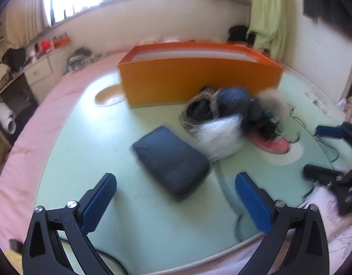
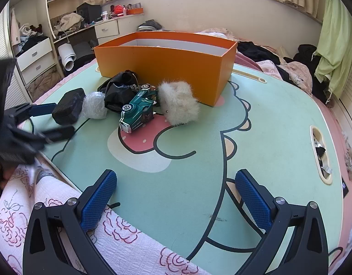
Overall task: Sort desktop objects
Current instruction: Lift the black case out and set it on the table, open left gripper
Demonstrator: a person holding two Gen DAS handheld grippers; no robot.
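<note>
**Loose items clustered before the orange box, both hand-held grippers wide and empty**

A small heap of things lies on the green cartoon-printed mat [image 2: 256,119], just in front of the orange box [image 2: 166,68], which stands open-topped toward the mat's far edge. From the mat's left side inward: a dark rectangular block [image 2: 69,106], a wad of clear plastic wrap [image 2: 94,105] touching it, a crumpled black bag [image 2: 119,91] behind the wrap, a green toy car [image 2: 138,111] lying tilted against the bag, and a fluffy white pouch [image 2: 178,102] just beside the car and close to the box's near right corner. The car rests partly on the pink patch of the mat's print.

In the left wrist view, which is motion-blurred, the dark rectangular block [image 1: 171,160] lies directly ahead of the left hand-held gripper [image 1: 176,197], whose blue pads stand wide apart with nothing between them; the block is near the fingertips but not touched. The plastic wrap [image 1: 218,135] abuts the block's far end, and the orange box [image 1: 198,78] rises behind.

The right hand-held gripper [image 2: 176,190] hangs over the mat's near edge, well apart from the heap, its jaws also wide and empty. A floral quilt [image 2: 120,240] lies under its left finger. The left hand-held gripper [image 2: 52,121] appears blurred at the mat's left edge, next to the block.
</note>
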